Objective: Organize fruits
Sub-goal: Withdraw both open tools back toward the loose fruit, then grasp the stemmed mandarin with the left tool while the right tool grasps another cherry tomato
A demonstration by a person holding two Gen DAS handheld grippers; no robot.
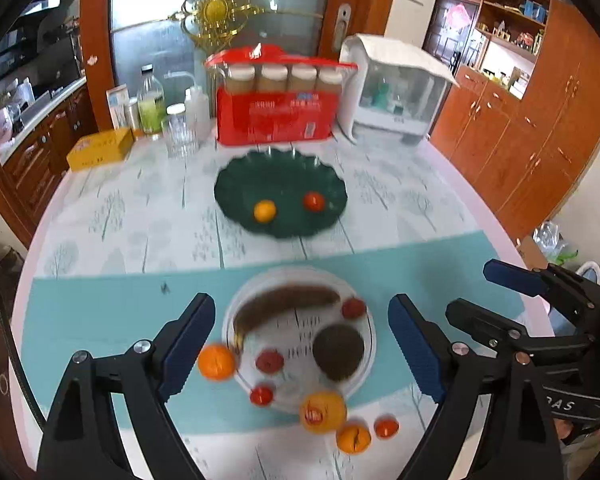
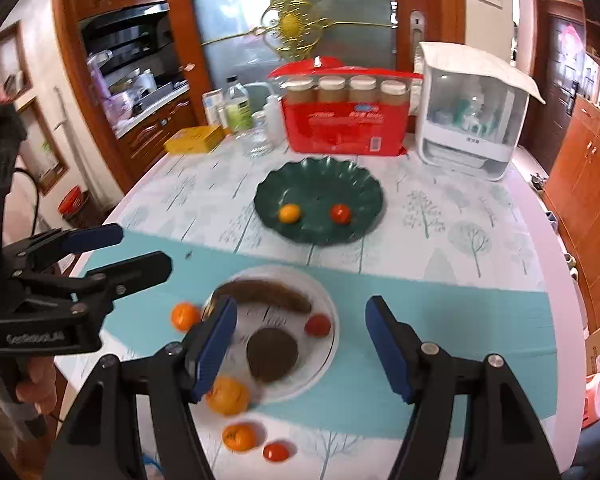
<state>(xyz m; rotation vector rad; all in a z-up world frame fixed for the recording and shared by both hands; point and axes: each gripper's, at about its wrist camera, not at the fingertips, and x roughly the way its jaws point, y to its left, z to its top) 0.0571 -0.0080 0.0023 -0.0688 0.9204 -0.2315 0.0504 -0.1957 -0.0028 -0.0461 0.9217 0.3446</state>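
both tongs, left (image 1: pixel 302 350) and right (image 2: pixel 302 346), hover spread wide and empty above the clear plate (image 1: pixel 364 368) of fruit. the banana (image 1: pixel 286 304) lies crosswise ahead of them. the green plate (image 2: pixel 296 224), farther back on the surface (image 2: pixel 460 240), holds two small fruits.

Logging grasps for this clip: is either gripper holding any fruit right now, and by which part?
Nothing is held. The left gripper and right gripper both hang open above the clear plate with the banana; no fruit sits between their pads.
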